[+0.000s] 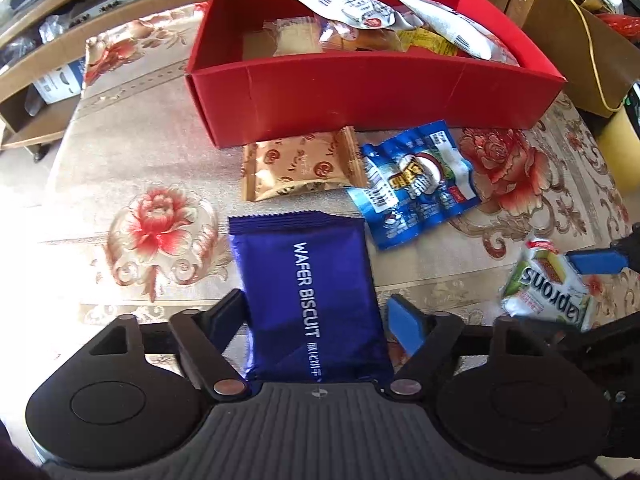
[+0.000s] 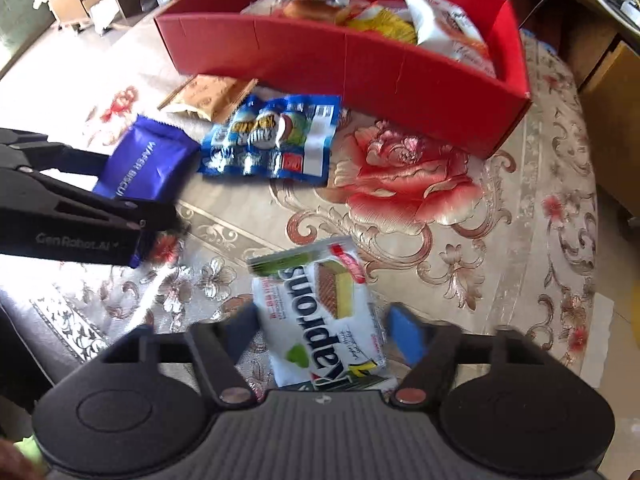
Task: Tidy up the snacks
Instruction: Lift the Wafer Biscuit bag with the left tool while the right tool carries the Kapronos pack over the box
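A dark blue wafer biscuit packet is seen lying on the flowered table, lodged between the fingers of the left gripper; the left finger is set against the packet's edge, while a narrow gap is left at the blue pad on the other side, so a firm clamp cannot be confirmed. In the right wrist view a white and green Kaprons wafer packet is framed by the right gripper, whose fingers stand just beside its two edges; whether they are pressed onto it cannot be told through the blur. A blue snack pouch and a golden-brown packet are laid side by side, just in front of a red box at the far side, in which several snack packets are already piled.
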A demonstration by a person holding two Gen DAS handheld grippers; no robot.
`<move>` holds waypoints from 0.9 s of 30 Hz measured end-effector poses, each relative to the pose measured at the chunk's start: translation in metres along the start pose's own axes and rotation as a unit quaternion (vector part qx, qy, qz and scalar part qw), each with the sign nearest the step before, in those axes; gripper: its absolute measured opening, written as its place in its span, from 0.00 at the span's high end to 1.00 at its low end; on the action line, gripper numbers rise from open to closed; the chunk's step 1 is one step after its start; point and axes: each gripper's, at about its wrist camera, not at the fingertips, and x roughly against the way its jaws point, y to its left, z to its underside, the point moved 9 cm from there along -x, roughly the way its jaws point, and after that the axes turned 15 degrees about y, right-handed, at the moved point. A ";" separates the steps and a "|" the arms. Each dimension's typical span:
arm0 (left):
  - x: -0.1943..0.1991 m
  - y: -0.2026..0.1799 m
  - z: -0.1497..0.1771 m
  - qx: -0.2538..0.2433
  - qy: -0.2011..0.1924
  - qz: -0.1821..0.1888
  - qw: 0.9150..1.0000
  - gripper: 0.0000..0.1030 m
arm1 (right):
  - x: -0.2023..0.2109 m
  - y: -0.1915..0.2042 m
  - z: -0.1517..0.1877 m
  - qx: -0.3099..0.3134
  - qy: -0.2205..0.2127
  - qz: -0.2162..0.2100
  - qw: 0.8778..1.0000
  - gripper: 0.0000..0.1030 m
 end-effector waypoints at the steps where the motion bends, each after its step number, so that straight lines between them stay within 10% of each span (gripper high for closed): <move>1: 0.001 0.001 0.000 0.002 -0.002 0.000 1.000 0.28 | 0.002 0.000 0.001 0.000 -0.002 0.002 1.000 0.46; 27: 0.030 -0.018 0.003 0.004 -0.041 0.036 0.999 0.31 | 0.033 0.005 -0.009 -0.040 -0.058 0.013 0.997 0.46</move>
